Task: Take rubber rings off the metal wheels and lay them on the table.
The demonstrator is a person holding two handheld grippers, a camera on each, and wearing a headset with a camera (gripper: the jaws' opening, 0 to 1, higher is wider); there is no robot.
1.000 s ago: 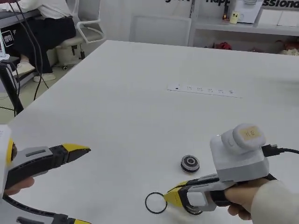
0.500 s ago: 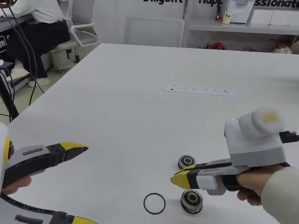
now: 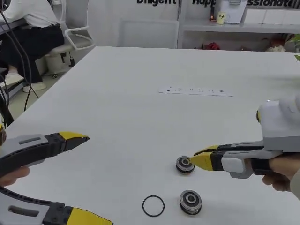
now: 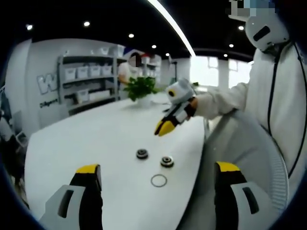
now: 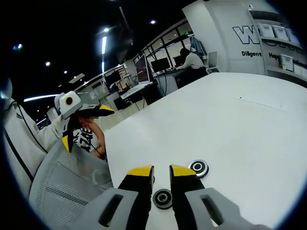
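Observation:
Two metal wheels lie on the white table (image 3: 140,93), the farther wheel (image 3: 184,164) and the nearer wheel (image 3: 190,201). A loose black rubber ring (image 3: 153,206) lies flat to the left of the nearer wheel. My right gripper (image 3: 194,160) hovers with its yellow tips by the farther wheel, jaws together and nothing held. In the right gripper view one wheel (image 5: 162,198) shows through the narrow gap of the right gripper (image 5: 161,173) and another wheel (image 5: 198,167) lies to the right. My left gripper (image 3: 96,179) stands wide open at the left, well apart from the wheels. In the left gripper view the ring (image 4: 159,180) lies beyond the left gripper (image 4: 157,170).
A white power strip (image 3: 194,91) lies across the middle of the table. Beyond the far left corner stand an office chair (image 3: 77,37) and a seated person (image 3: 28,23). Shelves (image 3: 234,23) line the back wall.
My right gripper has lifted away from the ring and the nearer wheel and moved back and right to the farther wheel. The left gripper has stayed open.

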